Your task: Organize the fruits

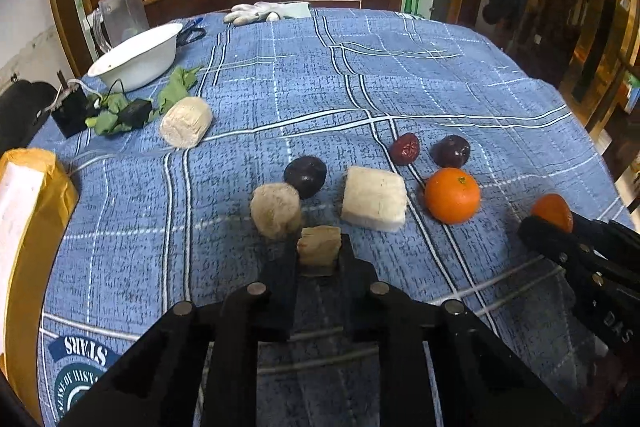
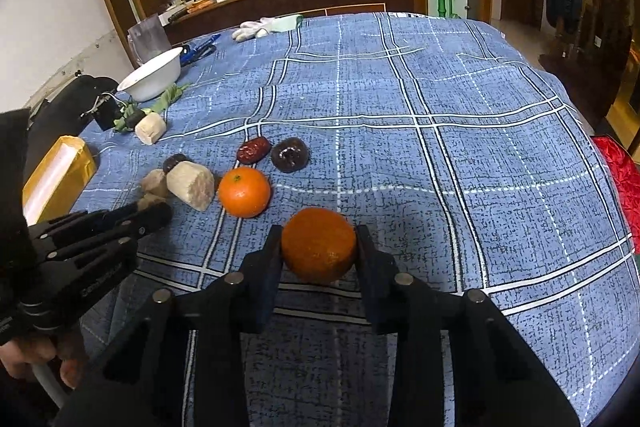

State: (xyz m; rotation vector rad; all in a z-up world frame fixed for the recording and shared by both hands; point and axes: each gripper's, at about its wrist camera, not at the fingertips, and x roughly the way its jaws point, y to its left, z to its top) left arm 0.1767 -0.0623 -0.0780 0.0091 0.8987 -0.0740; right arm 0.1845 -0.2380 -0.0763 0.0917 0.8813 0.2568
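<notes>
Left gripper [image 1: 319, 249] clamped on a small tan chunk [image 1: 319, 245], right gripper [image 2: 318, 251] squeezing an orange [image 2: 319, 245], second orange [image 2: 244, 191] just left beyond it, blue plaid cloth [image 2: 440, 167] beneath

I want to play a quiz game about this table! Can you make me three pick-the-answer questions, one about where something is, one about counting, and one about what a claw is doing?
1. Where is the white bowl?
A. at the far left of the table, near the green cloth
B. beside the oranges
C. under the right claw

2. How many oranges are there?
A. one
B. two
C. four

3. What is the left claw doing?
A. hanging open over nothing
B. squeezing a dark plum
C. gripping a small tan chunk

Answers:
1 A, the bowl sits far left by the cloth.
2 B, one orange on the table and one orange in the right claw.
3 C, the chunk sits between its fingers.
</notes>
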